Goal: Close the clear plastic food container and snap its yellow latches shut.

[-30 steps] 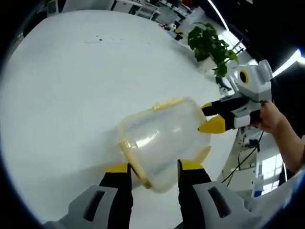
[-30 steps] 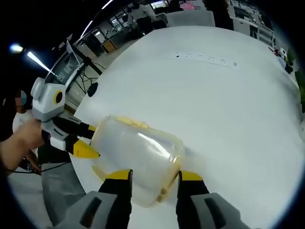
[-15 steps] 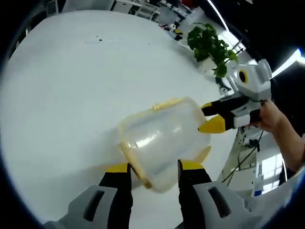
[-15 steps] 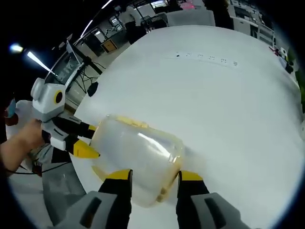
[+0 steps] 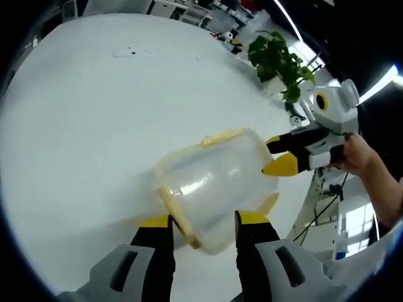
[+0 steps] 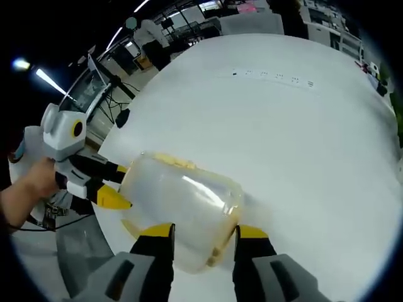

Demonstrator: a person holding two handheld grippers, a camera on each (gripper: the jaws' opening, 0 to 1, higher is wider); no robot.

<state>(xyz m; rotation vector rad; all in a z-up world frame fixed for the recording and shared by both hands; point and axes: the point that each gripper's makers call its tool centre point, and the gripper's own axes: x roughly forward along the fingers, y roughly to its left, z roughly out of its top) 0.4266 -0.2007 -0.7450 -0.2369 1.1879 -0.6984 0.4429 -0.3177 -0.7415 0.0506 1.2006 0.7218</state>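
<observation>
Centrally, clear container (image 5: 214, 189) on white table (image 5: 82, 126); left gripper (image 5: 201, 221) and right gripper (image 6: 199, 231) jaws clamp opposite ends

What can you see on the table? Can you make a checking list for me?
Surface: white table, bare but for a few small dark specks far off.
Job's things: clear plastic container with yellow latches, lid on, held between both grippers.
Clutter: nothing seen on the table.
Grippers: left gripper and right gripper each have yellow-tipped jaws either side of the container; grip cannot be judged.
Cables: dark cables hang beyond the table edge.
Surroundings: green plant, desks, ceiling lights, a person's hand.
</observation>
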